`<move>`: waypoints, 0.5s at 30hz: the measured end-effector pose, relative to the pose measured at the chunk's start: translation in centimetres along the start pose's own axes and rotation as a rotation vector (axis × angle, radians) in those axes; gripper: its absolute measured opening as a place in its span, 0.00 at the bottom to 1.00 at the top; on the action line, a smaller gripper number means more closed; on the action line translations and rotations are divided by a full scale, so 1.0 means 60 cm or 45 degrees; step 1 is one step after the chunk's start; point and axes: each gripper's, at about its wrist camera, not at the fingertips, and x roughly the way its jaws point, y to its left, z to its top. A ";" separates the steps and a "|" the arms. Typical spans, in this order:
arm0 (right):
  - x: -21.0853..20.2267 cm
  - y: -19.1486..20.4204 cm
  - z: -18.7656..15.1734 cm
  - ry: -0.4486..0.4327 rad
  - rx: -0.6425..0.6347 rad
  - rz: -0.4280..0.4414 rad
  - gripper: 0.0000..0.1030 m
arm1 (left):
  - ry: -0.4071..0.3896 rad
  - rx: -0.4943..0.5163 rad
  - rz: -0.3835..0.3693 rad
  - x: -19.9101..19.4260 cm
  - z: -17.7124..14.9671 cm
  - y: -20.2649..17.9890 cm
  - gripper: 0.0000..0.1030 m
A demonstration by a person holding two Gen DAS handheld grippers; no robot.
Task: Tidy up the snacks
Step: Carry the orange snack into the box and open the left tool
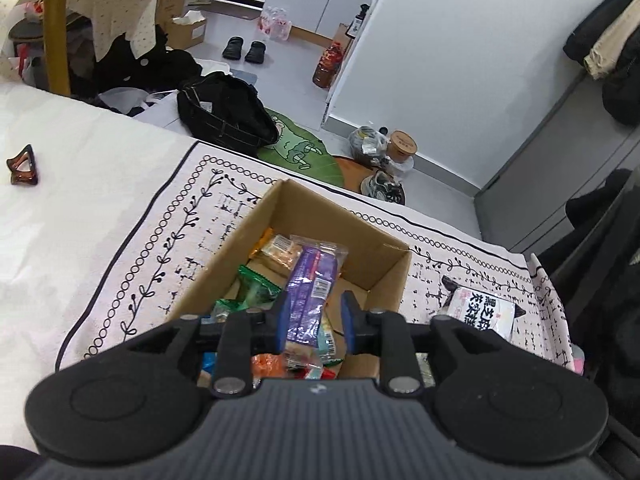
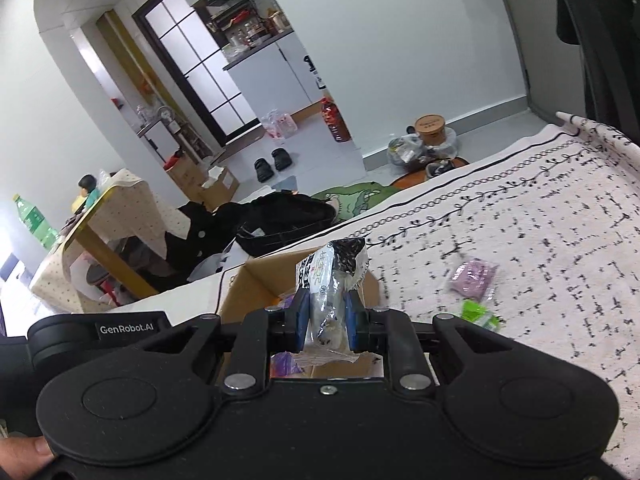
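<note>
Left wrist view: the left gripper [image 1: 313,322] hangs over the near part of the cardboard box [image 1: 384,268], pointing down into it. Its jaws are spread; the purple snack packet [image 1: 310,292] lies between them, against the left finger and clear of the right. Whether it is gripped cannot be told. Other wrapped snacks fill the box floor. A black-and-white packet [image 1: 482,310] lies on the patterned cloth [image 1: 180,216] just beside the box's right wall.

Right wrist view: the right gripper [image 2: 327,320] is held above the box's near right corner, tilted slightly down. Its jaws pinch a black-and-white snack packet [image 2: 330,280], which stands upright between the blue pads. A pink packet [image 2: 472,278] and a green packet [image 2: 478,314] lie on the cloth, right of the box.
</note>
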 end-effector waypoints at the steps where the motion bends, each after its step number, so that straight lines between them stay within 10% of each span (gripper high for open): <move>1: 0.001 0.005 -0.001 0.002 -0.004 0.003 0.18 | -0.004 -0.006 0.003 -0.002 0.000 0.003 0.32; 11: 0.020 0.043 0.005 0.022 -0.016 0.051 0.19 | -0.037 -0.059 0.031 -0.010 0.012 0.031 0.55; 15: 0.020 0.057 0.007 0.019 -0.023 0.068 0.36 | -0.051 -0.074 0.046 -0.011 0.015 0.039 0.66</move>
